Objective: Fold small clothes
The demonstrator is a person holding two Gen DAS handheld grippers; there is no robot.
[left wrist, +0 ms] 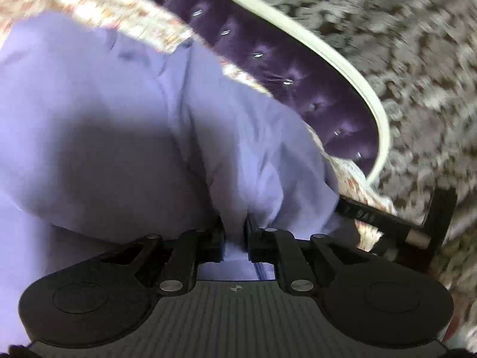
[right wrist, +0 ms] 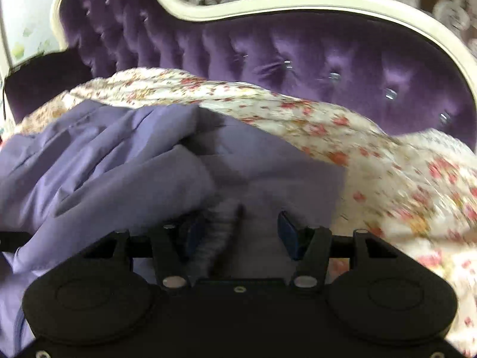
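Observation:
A lavender garment lies rumpled on a floral bedspread. In the left wrist view my left gripper is shut on a pinched fold of it, and the cloth bulges up just beyond the narrow jaws. In the right wrist view the lavender garment is bunched to the left and flatter in the middle. My right gripper stands open over the flat part, its blue pads well apart. A grey ribbed strip of cloth lies between the pads, close to the left one.
A purple tufted headboard with a cream frame rises behind the bedspread. Grey patterned wallpaper lies beyond it. A black bar-shaped tool part juts in at the right of the left wrist view, at the garment's edge.

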